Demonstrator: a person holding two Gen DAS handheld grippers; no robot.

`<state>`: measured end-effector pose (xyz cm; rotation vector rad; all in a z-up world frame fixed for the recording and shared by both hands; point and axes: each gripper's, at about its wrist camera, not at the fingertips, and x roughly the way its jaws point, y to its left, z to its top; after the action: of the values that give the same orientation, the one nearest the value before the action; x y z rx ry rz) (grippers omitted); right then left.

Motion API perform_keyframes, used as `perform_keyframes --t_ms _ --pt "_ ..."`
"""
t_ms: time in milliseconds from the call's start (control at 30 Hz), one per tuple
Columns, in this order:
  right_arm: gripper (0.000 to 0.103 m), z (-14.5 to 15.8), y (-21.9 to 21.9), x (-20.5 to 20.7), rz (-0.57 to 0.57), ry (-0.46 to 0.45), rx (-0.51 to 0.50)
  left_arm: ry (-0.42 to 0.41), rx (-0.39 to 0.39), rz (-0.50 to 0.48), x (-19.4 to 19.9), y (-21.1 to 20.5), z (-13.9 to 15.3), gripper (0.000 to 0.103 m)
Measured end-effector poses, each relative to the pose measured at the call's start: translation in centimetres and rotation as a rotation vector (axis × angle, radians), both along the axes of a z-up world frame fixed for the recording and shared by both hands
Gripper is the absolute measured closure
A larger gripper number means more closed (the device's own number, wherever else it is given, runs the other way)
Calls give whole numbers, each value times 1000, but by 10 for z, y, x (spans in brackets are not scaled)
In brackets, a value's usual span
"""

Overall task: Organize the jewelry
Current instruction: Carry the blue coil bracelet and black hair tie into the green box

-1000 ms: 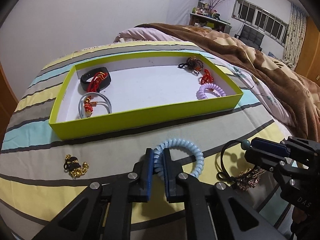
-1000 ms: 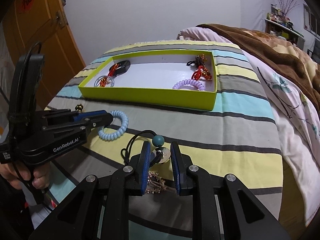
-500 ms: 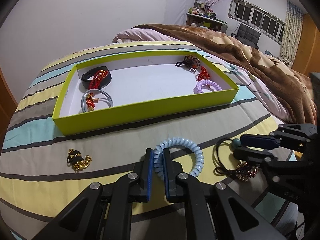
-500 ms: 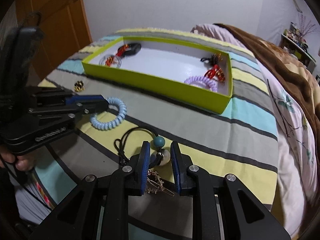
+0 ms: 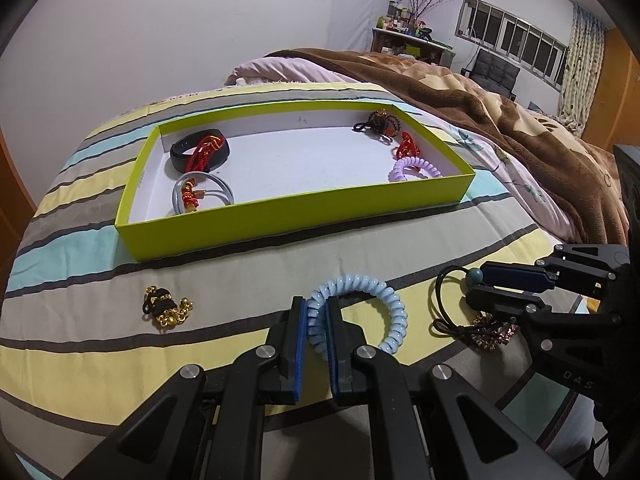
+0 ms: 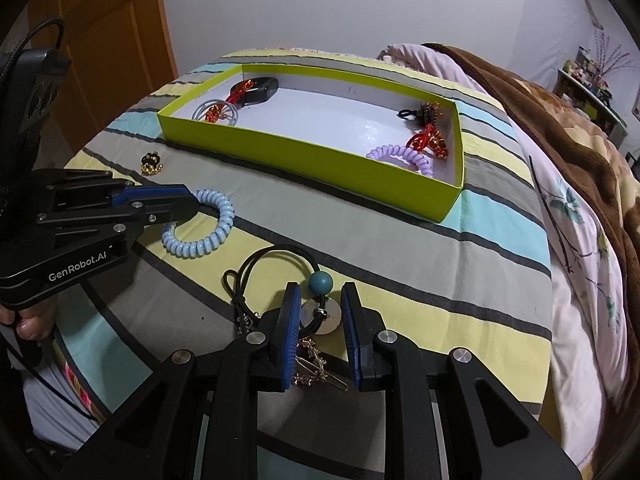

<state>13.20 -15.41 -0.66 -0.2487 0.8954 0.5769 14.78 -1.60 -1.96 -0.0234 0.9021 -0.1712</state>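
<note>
My left gripper (image 5: 316,312) is shut on a light blue spiral hair tie (image 5: 384,312), which also shows in the right wrist view (image 6: 208,236), resting on the striped bedspread. My right gripper (image 6: 320,300) has its jaws around a black elastic hair tie with a teal bead (image 6: 320,281) and a round white disc (image 6: 322,316), not clamped tight. A green tray (image 5: 280,220) with a white floor holds a black band (image 5: 200,156), a grey ring, red charms, a beaded piece and a lilac spiral tie (image 5: 416,168). A gold and black charm (image 5: 166,308) lies on the bed at left.
A gold chain clip (image 6: 316,364) lies under my right gripper. A brown blanket (image 5: 500,120) and pink sheet cover the bed's right side. An orange door (image 6: 100,32) stands at left. A desk and window are far back.
Both grippers have held their places on the hair ties. The views have shifted slightly; the right gripper's jaws stand a little wider around the disc.
</note>
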Motion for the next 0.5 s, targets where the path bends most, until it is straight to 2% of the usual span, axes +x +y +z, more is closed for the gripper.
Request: perform_keyframes --t_ms 267,500 --pt "82 17 -10 -1 -39 -33 83 -19 -23 18 -6 10 7 94" --pt "82 35 -14 -1 -57 -70 139 -69 -52 30 -12 20 26 94"
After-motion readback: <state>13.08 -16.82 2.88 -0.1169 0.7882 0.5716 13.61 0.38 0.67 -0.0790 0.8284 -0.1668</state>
